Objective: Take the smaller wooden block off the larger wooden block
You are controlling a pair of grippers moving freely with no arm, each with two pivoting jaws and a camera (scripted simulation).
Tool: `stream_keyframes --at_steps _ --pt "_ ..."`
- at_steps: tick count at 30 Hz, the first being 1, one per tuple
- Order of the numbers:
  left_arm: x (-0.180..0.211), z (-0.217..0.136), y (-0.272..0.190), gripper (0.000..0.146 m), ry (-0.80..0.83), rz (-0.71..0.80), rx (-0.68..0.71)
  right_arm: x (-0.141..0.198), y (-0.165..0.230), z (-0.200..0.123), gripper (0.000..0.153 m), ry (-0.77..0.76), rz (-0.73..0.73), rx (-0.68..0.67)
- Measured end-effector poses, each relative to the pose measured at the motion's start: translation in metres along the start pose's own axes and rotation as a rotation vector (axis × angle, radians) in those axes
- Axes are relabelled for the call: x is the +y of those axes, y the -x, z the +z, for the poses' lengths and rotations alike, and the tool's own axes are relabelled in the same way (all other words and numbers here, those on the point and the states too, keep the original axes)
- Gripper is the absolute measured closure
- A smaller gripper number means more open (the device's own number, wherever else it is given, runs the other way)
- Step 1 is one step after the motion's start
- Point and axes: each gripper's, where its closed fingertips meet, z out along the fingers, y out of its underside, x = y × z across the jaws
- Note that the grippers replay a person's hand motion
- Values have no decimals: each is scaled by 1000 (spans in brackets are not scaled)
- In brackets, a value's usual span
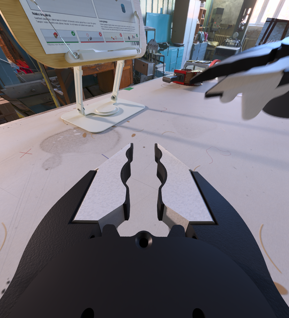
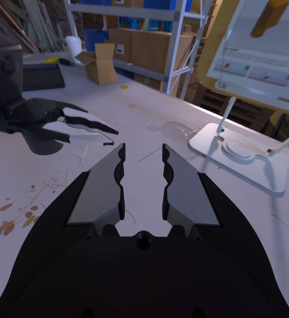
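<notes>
No wooden block shows in either view. My left gripper (image 1: 143,145) is open and empty, with its fingers low over the white table (image 1: 174,172). It also shows in the right wrist view (image 2: 115,137) at the left, with its jaws apart. My right gripper (image 2: 143,145) is open and empty above the table (image 2: 140,180). It also shows in the left wrist view (image 1: 198,88) at the upper right, blurred, pointing left.
A white stand base (image 1: 102,115) (image 2: 240,154) holds up a wooden board with a printed sheet (image 1: 88,25). A red and brown object with a grey stub (image 1: 181,77) lies at the far table edge. A cardboard box (image 2: 100,68) and a dark tray (image 2: 42,77) sit further back.
</notes>
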Motion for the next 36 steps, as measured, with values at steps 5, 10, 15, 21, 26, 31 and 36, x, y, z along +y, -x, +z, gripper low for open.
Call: stream_keyframes --at_steps 5,10,15,21,26,31,36 --pt "1 1 0 121 1 -10 3 43 25 38 112 126 -64 -30" --pt "3 1 -2 120 7 -8 7 60 26 42 112 200 -200 38" --pt "2 0 -1 120 5 -12 -10 65 26 44 111 225 -203 34" --pt "-26 -25 2 124 -62 -40 -109 68 16 39 112 225 -200 70" --pt "-63 -85 47 128 98 64 -194 65 13 37 112 210 -188 75" --pt "-14 -148 126 127 533 87 -292 61 18 36 117 193 -246 84" --pt "54 -171 171 124 769 -33 -359 57 15 35 118 181 -246 101"
